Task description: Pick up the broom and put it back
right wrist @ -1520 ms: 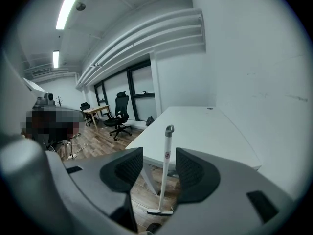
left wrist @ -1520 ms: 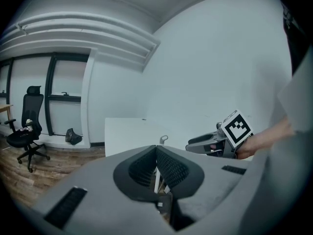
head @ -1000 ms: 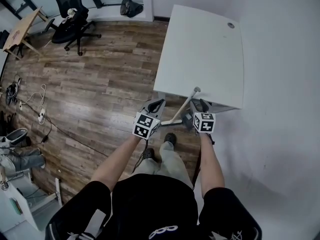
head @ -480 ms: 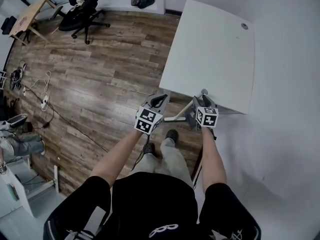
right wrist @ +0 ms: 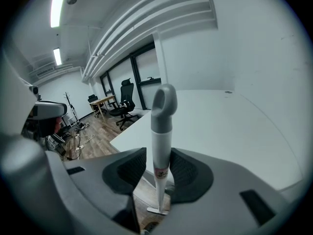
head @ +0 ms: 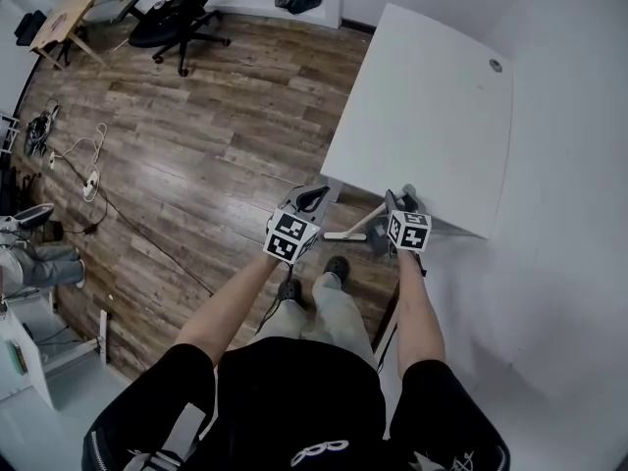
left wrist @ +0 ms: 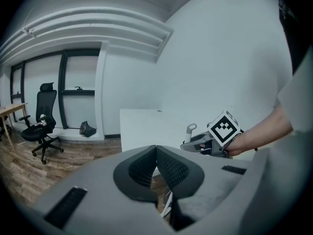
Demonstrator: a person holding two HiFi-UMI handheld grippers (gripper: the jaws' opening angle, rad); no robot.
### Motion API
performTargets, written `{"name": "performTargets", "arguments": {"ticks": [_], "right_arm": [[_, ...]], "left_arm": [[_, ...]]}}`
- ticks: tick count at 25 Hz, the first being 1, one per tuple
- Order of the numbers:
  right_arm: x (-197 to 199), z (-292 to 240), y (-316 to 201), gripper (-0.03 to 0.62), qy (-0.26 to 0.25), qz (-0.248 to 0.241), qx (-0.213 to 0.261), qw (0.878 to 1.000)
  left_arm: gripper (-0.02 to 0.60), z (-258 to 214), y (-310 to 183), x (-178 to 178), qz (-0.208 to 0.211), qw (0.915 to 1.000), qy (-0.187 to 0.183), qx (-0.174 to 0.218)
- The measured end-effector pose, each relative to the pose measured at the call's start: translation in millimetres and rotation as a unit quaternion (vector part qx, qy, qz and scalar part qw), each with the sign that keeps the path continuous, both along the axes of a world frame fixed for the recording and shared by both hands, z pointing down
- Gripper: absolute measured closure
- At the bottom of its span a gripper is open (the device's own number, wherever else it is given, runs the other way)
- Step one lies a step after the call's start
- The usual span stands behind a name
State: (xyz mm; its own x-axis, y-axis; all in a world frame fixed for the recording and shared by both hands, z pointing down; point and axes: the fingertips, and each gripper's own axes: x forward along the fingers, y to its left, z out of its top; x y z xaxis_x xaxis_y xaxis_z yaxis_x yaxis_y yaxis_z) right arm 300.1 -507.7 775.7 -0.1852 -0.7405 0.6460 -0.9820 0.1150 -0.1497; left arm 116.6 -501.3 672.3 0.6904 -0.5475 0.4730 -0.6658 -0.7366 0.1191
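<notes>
The white surface (head: 432,116) bore a round grommet (head: 496,65) near its far corner. On the wooden floor (head: 196,145) stood a black office chair (head: 182,18), and loose cables (head: 86,165) lay there.

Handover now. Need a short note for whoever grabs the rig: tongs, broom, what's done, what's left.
Left tongs: shut, empty, held beside the right one.
Right tongs: closing around the broom handle near its top; pads not yet clamped on it.
Broom: leaning at the near edge of the white desk, lower end down toward the wooden floor.
Done: approach and line-up.
Left: finish the grip, lift, put it back.
</notes>
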Motion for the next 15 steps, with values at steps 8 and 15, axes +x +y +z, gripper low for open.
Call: {"name": "performTargets", "arguments": {"ticks": [8,15], "right_arm": [[1.4,-0.3,7.3,0.479,0.006,0.005,-0.004,1.0],[-13.3,-5.6,30.2,0.48,0.007,0.005,-0.006,1.0]], "left_arm": [[0.561,-0.3,3.3,-5.4,-0.008,1.0,0.002,-0.001],[0.561,-6.5,11.5,-12.8,-0.009,0.9999,0.009,0.001]]}}
